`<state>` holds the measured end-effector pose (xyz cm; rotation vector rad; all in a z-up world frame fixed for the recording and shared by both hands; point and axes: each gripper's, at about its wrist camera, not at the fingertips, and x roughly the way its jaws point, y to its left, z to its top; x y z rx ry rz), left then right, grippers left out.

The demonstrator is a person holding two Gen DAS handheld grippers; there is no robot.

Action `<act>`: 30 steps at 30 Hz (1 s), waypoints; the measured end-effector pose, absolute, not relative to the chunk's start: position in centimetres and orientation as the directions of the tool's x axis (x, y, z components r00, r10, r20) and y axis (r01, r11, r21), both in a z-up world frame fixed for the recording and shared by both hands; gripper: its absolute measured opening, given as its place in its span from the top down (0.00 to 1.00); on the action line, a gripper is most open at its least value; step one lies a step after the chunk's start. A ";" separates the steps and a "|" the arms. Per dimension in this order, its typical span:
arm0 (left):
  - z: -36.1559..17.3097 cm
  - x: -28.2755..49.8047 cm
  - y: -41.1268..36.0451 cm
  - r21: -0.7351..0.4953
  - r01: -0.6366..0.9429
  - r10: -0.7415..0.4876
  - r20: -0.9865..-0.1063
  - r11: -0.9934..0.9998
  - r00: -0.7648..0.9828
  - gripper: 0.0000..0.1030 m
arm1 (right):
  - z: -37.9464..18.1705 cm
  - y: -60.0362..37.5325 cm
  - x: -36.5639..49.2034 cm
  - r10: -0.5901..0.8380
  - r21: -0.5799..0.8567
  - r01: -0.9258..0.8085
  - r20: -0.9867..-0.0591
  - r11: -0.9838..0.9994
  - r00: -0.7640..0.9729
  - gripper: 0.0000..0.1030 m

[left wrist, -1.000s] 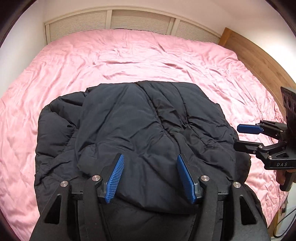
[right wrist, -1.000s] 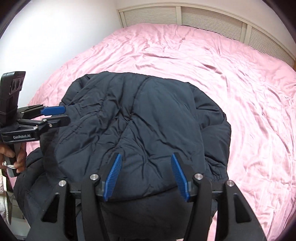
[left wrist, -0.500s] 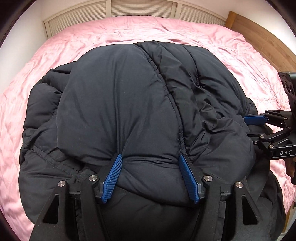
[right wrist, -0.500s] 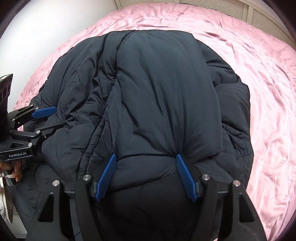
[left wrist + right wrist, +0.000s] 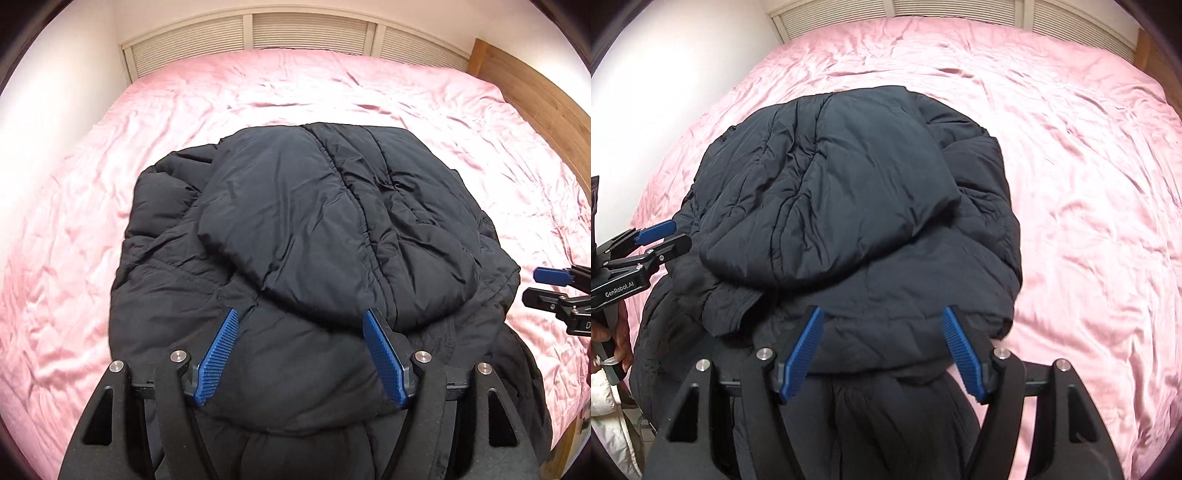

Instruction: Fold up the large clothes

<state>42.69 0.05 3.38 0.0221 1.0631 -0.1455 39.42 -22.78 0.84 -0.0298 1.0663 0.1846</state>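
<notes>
Black quilted puffer jacket | left gripper jaws spread wide, holding nothing, over jacket's near edge | right gripper likewise wide, empty | jacket lies bunched, upper layer folded over lower, on wrinkled pink satin bedspread | wooden bed frame at right.

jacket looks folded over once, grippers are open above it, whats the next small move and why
Probably lower both grippers to the near hem and grip it for another fold. The black puffer jacket lies bunched on the pink bed, its top flap doubled over the lower body. The left gripper and right gripper are both open and hold nothing, and the near part of the jacket drapes off the bed edge toward the cameras.
</notes>
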 end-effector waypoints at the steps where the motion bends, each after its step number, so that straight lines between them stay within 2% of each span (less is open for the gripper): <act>1: 3.8 42.1 0.4 -0.048 0.124 -0.102 -0.874 0.991 0.475 0.32 | 1.0 -23.0 38.4 0.128 0.065 -0.148 -0.874 0.987 0.468 0.36; 9: 7.5 37.3 3.2 -0.028 0.102 -0.074 -0.872 0.994 0.483 0.30 | 3.3 -25.0 29.8 0.048 0.061 0.012 -0.883 0.998 0.467 0.36; 13: 9.4 35.0 4.9 0.014 0.096 -0.036 -0.868 0.995 0.495 0.24 | 4.9 -25.6 26.0 0.002 0.040 0.070 -0.881 0.997 0.474 0.36; 18: 11.4 32.5 6.8 0.036 0.092 -0.017 -0.855 0.995 0.518 0.21 | 6.5 -26.2 22.8 -0.043 0.031 0.142 -0.873 0.989 0.486 0.33; 30: 12.2 27.9 12.2 0.033 0.042 0.005 -0.843 0.999 0.539 0.20 | 8.3 -27.0 17.3 -0.119 0.002 0.240 -0.863 0.971 0.491 0.31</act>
